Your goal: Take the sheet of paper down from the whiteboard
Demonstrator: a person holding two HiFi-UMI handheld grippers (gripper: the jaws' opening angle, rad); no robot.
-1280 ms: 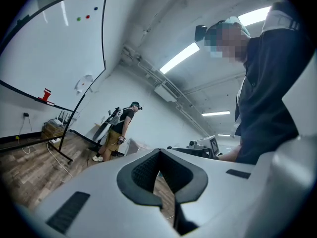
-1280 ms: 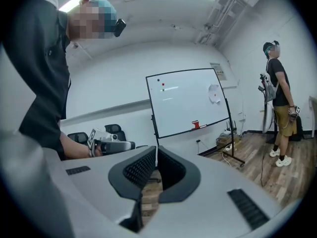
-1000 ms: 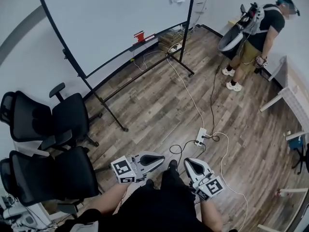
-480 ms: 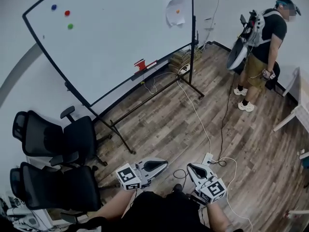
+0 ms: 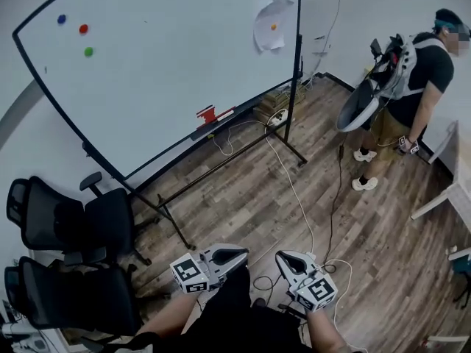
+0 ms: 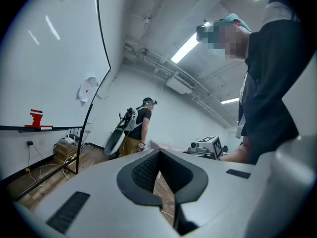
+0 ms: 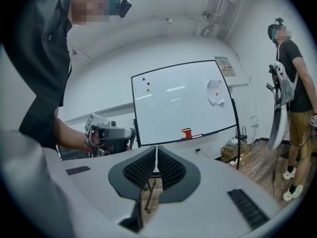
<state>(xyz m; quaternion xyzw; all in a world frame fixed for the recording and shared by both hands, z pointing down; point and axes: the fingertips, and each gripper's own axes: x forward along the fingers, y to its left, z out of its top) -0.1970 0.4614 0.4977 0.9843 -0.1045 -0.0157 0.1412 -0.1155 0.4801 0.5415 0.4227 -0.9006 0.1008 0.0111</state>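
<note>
A curled white sheet of paper [image 5: 270, 24] hangs at the upper right of the whiteboard [image 5: 169, 72], pinned by an orange magnet. It also shows in the right gripper view as the paper [image 7: 215, 92] on the whiteboard [image 7: 183, 100], and small in the left gripper view as the paper [image 6: 88, 89]. My left gripper [image 5: 239, 254] and right gripper [image 5: 281, 259] are held low near my body, far from the board. Both are shut with nothing between their pads.
A red eraser [image 5: 206, 114] sits on the board's tray. Blue, red and green magnets [image 5: 82, 29] dot the upper left. Two black office chairs [image 5: 66, 226] stand at left. Cables and a power strip [image 5: 305, 226] lie on the wood floor. A person [image 5: 412, 87] with a backpack stands at right.
The view has risen and come nearer the whiteboard, so the paper and coloured magnets now show fully. Both grippers moved forward with me and stayed shut.
</note>
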